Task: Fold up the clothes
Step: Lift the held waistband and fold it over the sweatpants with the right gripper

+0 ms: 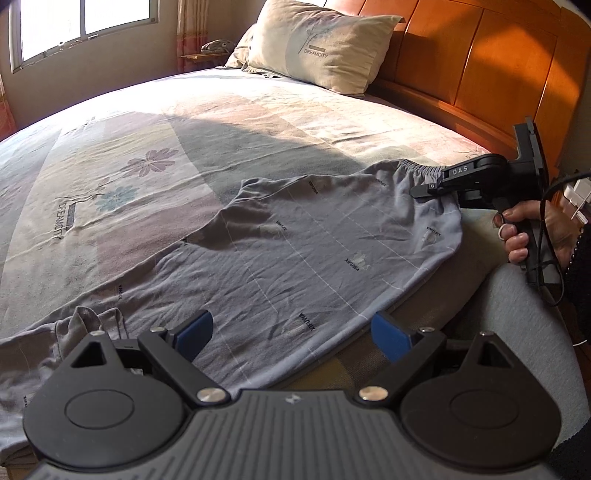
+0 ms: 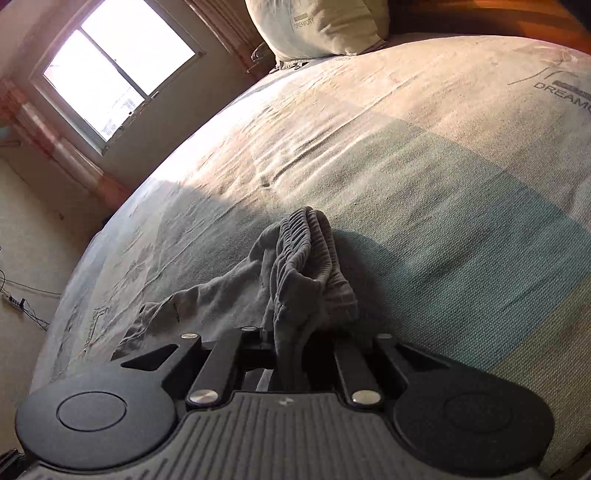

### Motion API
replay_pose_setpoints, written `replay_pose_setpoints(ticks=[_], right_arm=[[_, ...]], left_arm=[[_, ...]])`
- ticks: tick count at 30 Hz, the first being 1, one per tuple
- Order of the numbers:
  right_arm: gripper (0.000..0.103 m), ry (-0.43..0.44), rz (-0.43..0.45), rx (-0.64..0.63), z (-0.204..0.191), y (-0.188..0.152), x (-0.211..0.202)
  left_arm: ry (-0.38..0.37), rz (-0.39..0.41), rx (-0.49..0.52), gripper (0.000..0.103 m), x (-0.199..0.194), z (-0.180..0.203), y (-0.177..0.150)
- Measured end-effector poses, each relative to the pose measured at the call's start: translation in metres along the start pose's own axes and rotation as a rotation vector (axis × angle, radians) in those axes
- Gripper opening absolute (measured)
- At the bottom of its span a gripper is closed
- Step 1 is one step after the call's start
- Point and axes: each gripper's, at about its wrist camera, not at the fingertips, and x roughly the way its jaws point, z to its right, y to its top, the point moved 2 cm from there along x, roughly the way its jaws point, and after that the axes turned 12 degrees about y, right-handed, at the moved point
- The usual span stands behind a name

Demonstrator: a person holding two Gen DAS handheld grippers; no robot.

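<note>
Grey-blue checked trousers [image 1: 295, 251] with small printed logos lie spread along the near edge of the bed. My left gripper [image 1: 291, 338] hangs open just above the cloth, its blue pads [image 1: 195, 334] wide apart with nothing between them. At the right of the left wrist view, my right gripper [image 1: 424, 192] is shut on the elastic waistband [image 1: 421, 170], held by a hand [image 1: 517, 236]. The right wrist view shows the bunched waistband [image 2: 310, 266] pinched between the jaws of the right gripper [image 2: 291, 343]; its fingertips are hidden by the cloth.
The bed sheet [image 1: 229, 125] is patterned with flowers. A pillow [image 1: 317, 44] leans on the orange wooden headboard [image 1: 480, 62]. A window [image 1: 77, 26] is at the far left. A power strip [image 2: 13, 301] lies on the floor beside the bed.
</note>
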Motion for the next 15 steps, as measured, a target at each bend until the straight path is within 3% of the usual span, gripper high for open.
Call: replay_pose_setpoints(ticks=[9,15], right_arm=[[0.009,-0.096,-0.047,-0.296,-0.085,-0.005,-0.003],[0.009,-0.055,-0.054,-0.37,-0.137,-0.01,0.001]], left_arm=[[0.004,-0.019,0.016,0.093,-0.014,-0.037,-0.02],[-0.009,-0.038,0.052,0.093,-0.02,-0.054,-0.031]])
